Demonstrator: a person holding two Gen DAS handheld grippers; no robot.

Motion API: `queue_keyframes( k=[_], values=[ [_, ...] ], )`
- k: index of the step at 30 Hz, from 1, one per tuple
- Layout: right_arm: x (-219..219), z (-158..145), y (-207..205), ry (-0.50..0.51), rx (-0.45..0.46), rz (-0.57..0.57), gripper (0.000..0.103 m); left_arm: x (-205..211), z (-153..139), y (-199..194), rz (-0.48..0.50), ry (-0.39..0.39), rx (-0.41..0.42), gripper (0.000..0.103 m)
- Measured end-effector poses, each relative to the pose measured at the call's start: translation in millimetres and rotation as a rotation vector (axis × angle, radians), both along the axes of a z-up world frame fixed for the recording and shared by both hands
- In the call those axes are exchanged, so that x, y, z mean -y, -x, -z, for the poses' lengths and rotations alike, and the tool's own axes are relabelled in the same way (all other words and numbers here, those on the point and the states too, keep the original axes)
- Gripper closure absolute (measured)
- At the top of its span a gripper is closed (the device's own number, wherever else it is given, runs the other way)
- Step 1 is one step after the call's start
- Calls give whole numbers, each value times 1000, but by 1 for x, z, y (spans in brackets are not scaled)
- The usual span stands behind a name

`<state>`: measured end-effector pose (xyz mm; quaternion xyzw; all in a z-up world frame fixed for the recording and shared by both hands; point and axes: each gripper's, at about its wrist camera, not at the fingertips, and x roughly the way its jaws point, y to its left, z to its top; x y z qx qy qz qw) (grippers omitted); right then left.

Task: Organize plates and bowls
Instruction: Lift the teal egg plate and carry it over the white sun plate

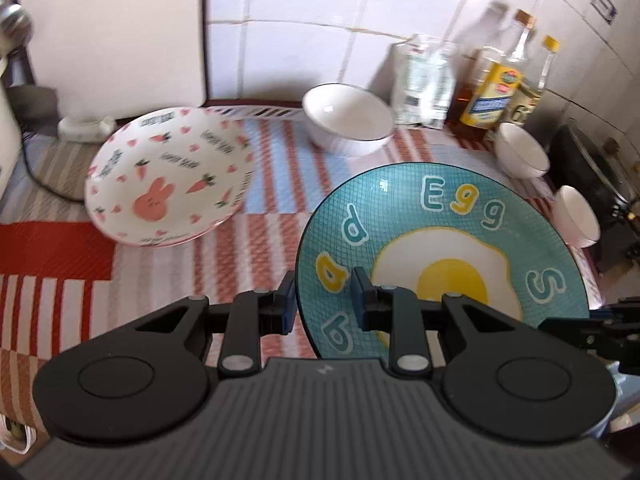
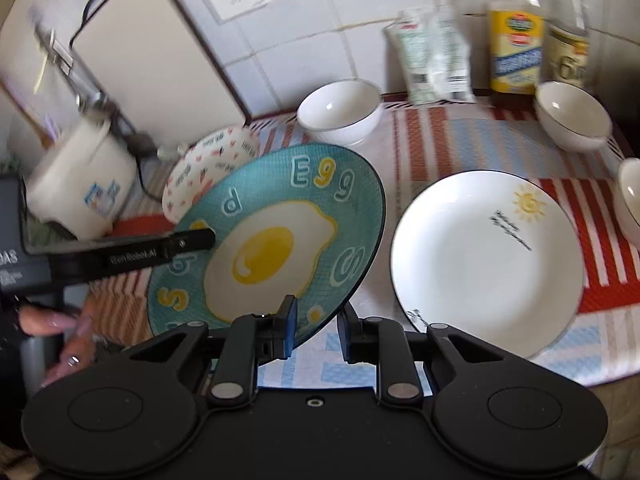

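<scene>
Both grippers had the teal egg plate (image 1: 440, 240) by opposite rims: left gripper (image 1: 324, 300) and right gripper (image 2: 316, 328), jaws clamped, tilted above the counter (image 2: 460, 140).

Teal fried-egg plate (image 2: 280, 216) tilted off cloth, bunny plate (image 1: 168, 176), white sun plate (image 2: 488, 264), white bowls (image 1: 348, 120)

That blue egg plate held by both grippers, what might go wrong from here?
The egg plate hangs tilted, pinched only at its rim by the left gripper and the right gripper; it could slip out. Dropped, it might hit the white sun plate or the bunny plate nearby.
</scene>
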<state>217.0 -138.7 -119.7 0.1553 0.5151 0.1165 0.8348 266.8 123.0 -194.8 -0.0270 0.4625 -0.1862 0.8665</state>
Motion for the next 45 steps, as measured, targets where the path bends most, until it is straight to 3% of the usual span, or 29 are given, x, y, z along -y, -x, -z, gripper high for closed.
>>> queue_keyframes(
  k=[11,20,31,37,45],
  values=[
    [56,-13,38,24,17,155,77,78,-14,1,174,-2,6,78],
    [102,-9,54,40,12,268,77,136,-8,0,264,-11,-21,78],
    [140,36,50,2,-31,316,77,178,25,-17,304,-86,-87,78],
    [150,62,38,-21,-52,334,77,189,37,-27,309,-145,-104,78],
    [150,79,27,-27,-90,338,77,189,52,-40,306,-160,-150,78]
  ],
)
